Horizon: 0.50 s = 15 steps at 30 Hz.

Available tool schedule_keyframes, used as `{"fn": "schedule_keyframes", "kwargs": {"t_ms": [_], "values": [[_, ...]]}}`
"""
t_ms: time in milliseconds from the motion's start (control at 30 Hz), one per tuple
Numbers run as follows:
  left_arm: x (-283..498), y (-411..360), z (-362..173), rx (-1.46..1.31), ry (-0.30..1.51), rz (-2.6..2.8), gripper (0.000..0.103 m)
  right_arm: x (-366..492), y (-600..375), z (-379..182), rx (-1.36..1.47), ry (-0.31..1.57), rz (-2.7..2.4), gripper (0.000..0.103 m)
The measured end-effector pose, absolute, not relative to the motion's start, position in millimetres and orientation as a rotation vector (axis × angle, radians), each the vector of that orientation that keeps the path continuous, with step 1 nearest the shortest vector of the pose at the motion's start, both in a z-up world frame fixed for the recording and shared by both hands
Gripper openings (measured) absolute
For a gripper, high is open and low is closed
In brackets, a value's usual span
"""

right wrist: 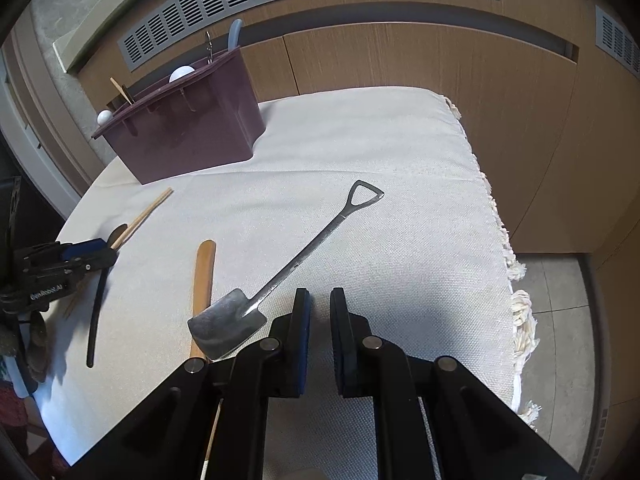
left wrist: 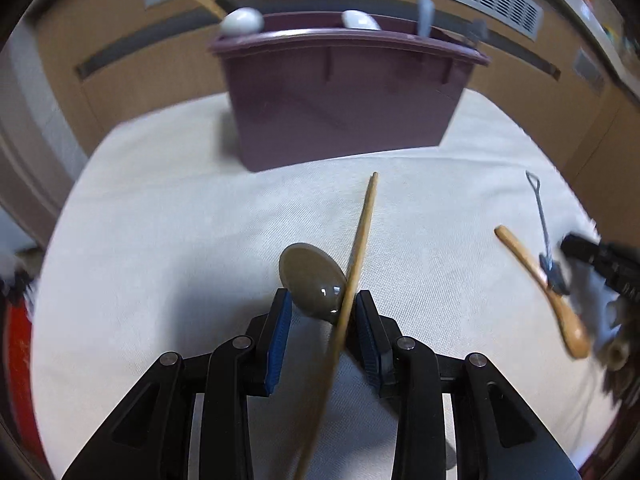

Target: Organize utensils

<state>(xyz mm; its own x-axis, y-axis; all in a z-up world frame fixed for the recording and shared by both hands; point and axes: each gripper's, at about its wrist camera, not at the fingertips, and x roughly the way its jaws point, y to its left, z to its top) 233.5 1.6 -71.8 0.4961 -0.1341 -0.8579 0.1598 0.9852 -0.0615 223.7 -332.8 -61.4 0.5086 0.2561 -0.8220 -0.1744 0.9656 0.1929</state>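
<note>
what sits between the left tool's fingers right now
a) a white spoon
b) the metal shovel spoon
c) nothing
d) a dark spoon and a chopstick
d: in the left wrist view the dark spoon and a chopstick lie in the gap of the left tool, while the shovel spoon lies on the cloth by the right tool.

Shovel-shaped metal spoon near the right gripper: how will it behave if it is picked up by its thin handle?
The shovel spoon looks all metal, so probably stiff. Its thin, smooth shaft may swivel in a grip, blade-heavy. Its blade lies across the wooden spoon, which may shift.
</note>
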Motion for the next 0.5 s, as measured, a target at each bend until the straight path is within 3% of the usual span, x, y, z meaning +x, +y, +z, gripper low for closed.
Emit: {"fn": "schedule_keyframes", "kwargs": {"t_ms": [167, 500], "values": [[242, 23, -68, -0.187, 1.071, -0.155, 0.035, 222, -329, -62, 0.068, 0.997, 0.253, 0.012], [225, -18, -58, -0.230, 1.104, -0.388, 0.035, 222, -333, -63, 0.091, 0.991, 0.262, 0.012]]}}
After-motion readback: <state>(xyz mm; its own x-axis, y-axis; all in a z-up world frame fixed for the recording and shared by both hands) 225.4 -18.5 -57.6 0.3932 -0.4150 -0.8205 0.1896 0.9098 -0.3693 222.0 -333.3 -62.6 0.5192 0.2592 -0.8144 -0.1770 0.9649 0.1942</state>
